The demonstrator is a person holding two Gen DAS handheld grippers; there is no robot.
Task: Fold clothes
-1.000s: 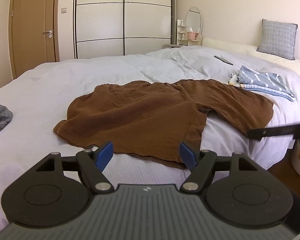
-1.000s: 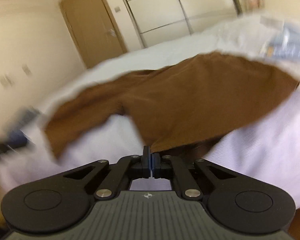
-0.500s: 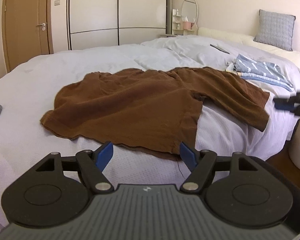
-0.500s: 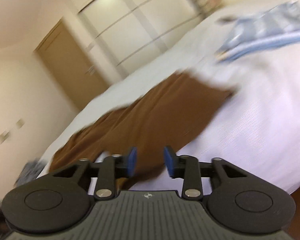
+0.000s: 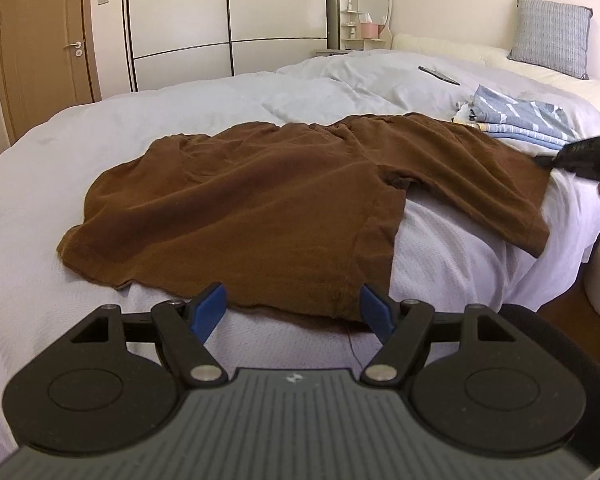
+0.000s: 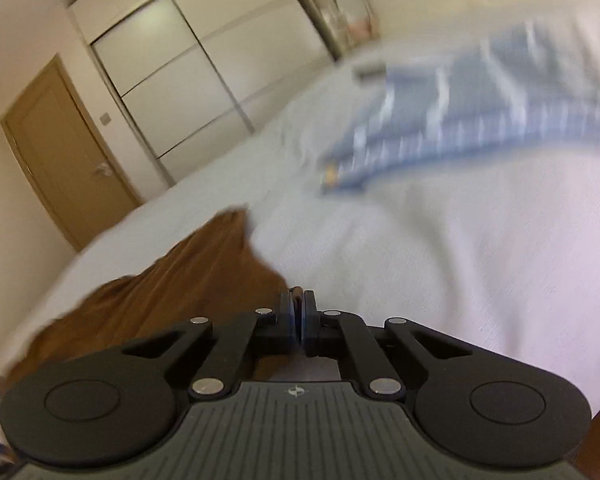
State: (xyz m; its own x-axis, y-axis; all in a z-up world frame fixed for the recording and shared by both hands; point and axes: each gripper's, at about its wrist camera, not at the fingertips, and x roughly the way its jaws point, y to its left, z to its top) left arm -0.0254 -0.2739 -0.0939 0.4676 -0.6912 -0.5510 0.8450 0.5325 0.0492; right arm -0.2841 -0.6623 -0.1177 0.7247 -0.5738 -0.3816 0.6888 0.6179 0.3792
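Ok, brown shirt (image 5: 260, 208) lies spread flat on the white bed (image 5: 228, 92), hem toward the left cam. Left gripper (image 5: 292, 312) hovers at the near hem edge w/ jaws wide apart, blue pads (image 5: 210, 308) either side of the hem corner, nothing between them; can't tell if they touch the cloth. Right gripper (image 6: 298, 312) has its jaws pinched together on a bit of brown fabric, at the shirt's sleeve end; the shirt (image 6: 172, 280) runs off to the left of it in the right cam, which is motion-blurred. From the left cam the right gripper (image 5: 580, 156) shows at the far right edge, at the sleeve (image 5: 480, 184) cuff. Folded blue striped clothes (image 5: 516, 120) sit just beyond the sleeve, near the pillow (image 5: 550, 36) end. Dark flat item (image 5: 438, 75) further up the bed, too small to ID.
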